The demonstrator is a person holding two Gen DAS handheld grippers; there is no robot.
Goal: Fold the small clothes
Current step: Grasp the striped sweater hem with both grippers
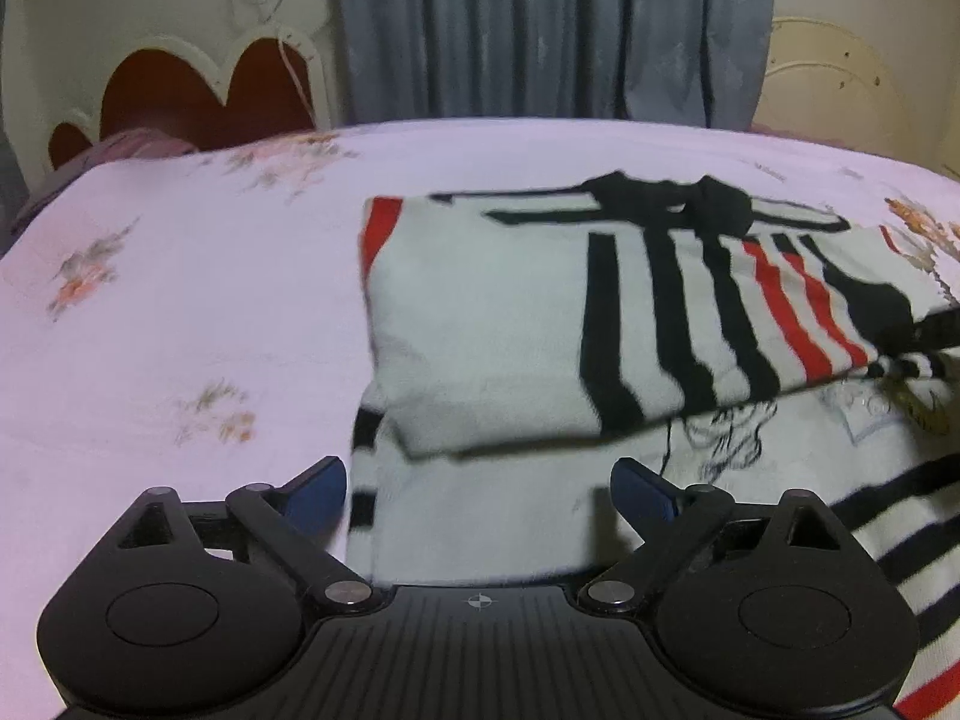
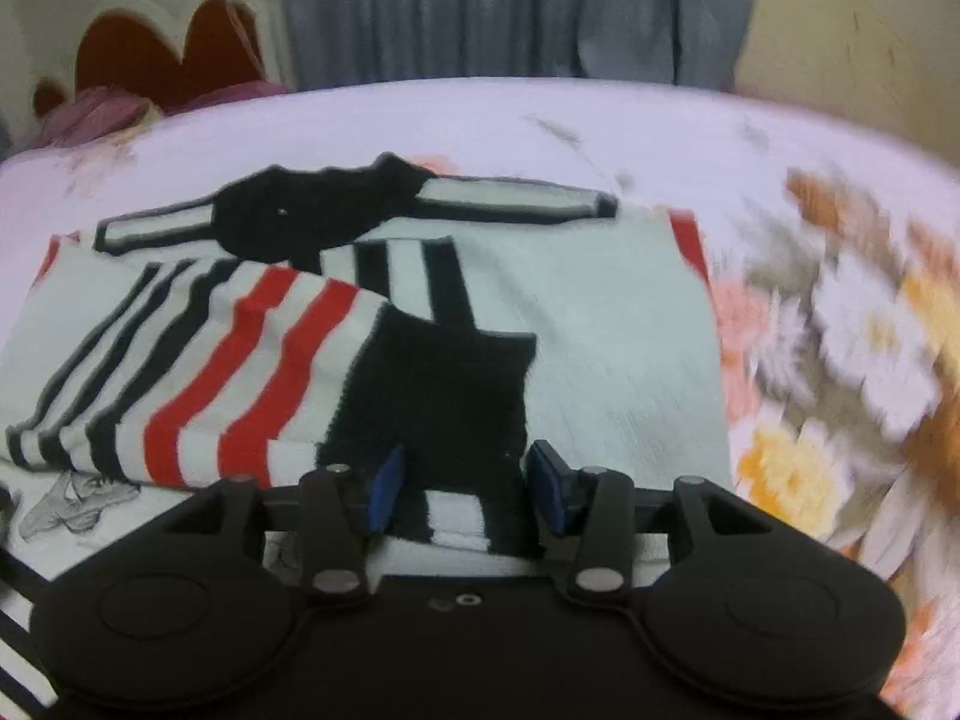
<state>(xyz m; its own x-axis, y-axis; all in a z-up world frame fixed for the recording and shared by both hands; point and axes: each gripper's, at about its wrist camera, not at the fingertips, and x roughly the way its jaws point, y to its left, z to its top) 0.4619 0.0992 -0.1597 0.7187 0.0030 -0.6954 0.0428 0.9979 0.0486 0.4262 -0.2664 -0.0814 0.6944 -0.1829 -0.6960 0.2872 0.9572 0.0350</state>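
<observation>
A small white garment (image 1: 492,324) with black and red stripes lies partly folded on the bed, its sleeve laid across the body. It also shows in the right wrist view (image 2: 600,324), black collar at the far side. My left gripper (image 1: 480,486) is open and empty above the garment's near left edge. My right gripper (image 2: 468,486) is open, its blue pads (image 2: 549,480) on either side of the black sleeve cuff (image 2: 444,396), not clamped on it.
The bed sheet (image 1: 180,300) is pale pink with flower prints, large flowers at the right (image 2: 840,348). A red and cream headboard (image 1: 198,84) and a grey curtain (image 1: 540,30) stand behind the bed. A pink cloth (image 2: 102,114) lies by the headboard.
</observation>
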